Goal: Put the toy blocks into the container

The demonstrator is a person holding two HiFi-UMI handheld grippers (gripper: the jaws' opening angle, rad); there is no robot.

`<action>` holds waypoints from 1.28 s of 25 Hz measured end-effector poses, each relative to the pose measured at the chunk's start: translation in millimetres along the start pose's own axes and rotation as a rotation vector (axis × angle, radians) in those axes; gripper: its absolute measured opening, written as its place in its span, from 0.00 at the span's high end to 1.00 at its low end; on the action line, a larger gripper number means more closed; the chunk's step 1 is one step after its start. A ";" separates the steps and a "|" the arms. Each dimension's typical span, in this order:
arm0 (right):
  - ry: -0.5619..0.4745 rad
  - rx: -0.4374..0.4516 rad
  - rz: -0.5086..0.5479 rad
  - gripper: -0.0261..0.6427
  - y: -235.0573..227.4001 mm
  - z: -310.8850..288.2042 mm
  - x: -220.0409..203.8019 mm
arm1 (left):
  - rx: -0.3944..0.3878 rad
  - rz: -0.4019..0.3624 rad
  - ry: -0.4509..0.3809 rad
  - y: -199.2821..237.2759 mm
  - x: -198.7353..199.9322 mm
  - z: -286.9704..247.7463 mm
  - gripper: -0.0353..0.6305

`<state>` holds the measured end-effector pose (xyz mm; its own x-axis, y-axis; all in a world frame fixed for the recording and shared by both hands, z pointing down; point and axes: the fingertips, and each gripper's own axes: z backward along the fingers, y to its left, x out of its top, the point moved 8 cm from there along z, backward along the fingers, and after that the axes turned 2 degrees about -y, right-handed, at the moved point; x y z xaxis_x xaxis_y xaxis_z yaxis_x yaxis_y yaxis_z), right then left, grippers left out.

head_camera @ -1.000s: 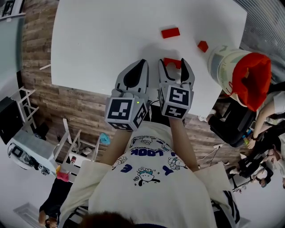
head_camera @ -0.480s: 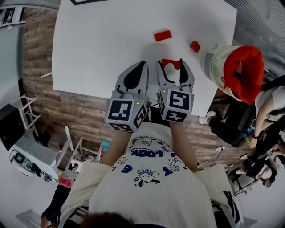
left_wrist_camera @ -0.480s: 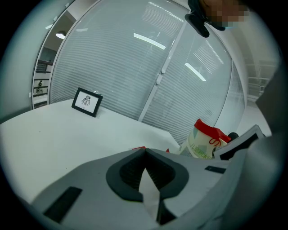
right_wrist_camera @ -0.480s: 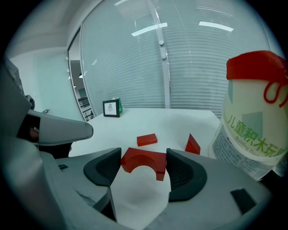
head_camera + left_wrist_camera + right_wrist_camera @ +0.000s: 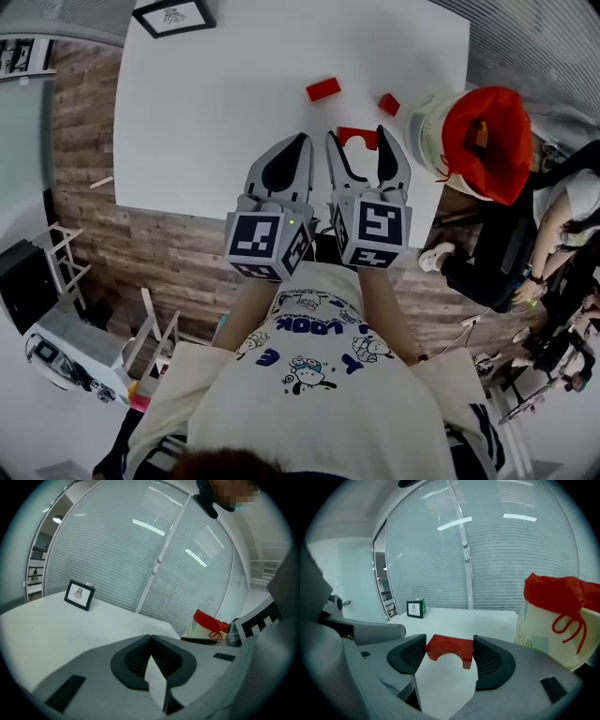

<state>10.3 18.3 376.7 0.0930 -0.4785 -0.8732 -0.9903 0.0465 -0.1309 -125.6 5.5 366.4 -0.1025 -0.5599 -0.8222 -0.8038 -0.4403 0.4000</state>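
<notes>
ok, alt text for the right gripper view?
The right gripper has its jaws closed on a red arch block over a white table. A red-lined white container stands close on the right. A small picture frame sits at the table's far end, before a glass wall with blinds.
</notes>
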 end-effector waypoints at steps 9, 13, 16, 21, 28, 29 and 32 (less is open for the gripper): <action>-0.093 -0.011 -0.003 0.50 -11.6 22.3 28.2 | -0.038 -0.045 -0.044 -21.3 17.0 -1.9 0.90; -0.129 -0.014 0.000 0.50 -17.2 29.4 38.0 | -0.054 -0.063 -0.063 -30.2 22.6 -2.7 0.90; -0.153 -0.017 -0.002 0.50 -20.4 35.9 45.8 | -0.066 -0.075 -0.077 -37.4 27.5 -2.0 0.90; -0.195 -0.014 0.003 0.50 -23.7 46.4 57.4 | -0.088 -0.096 -0.098 -48.9 34.2 -2.6 0.90; -0.243 -0.049 0.009 0.50 -38.5 62.8 70.4 | -0.118 -0.115 -0.120 -65.5 39.2 -5.8 0.90; -0.250 -0.056 0.008 0.50 -42.0 64.4 71.2 | -0.123 -0.117 -0.121 -68.2 38.9 -7.7 0.90; -0.264 -0.078 0.006 0.50 -54.3 67.9 72.8 | -0.141 -0.124 -0.121 -77.2 37.6 -15.2 0.90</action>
<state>77.8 40.5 288.3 0.1007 -0.2332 -0.9672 -0.9949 -0.0238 -0.0978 -58.5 7.8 310.8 -0.0841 -0.4105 -0.9080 -0.7254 -0.5995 0.3382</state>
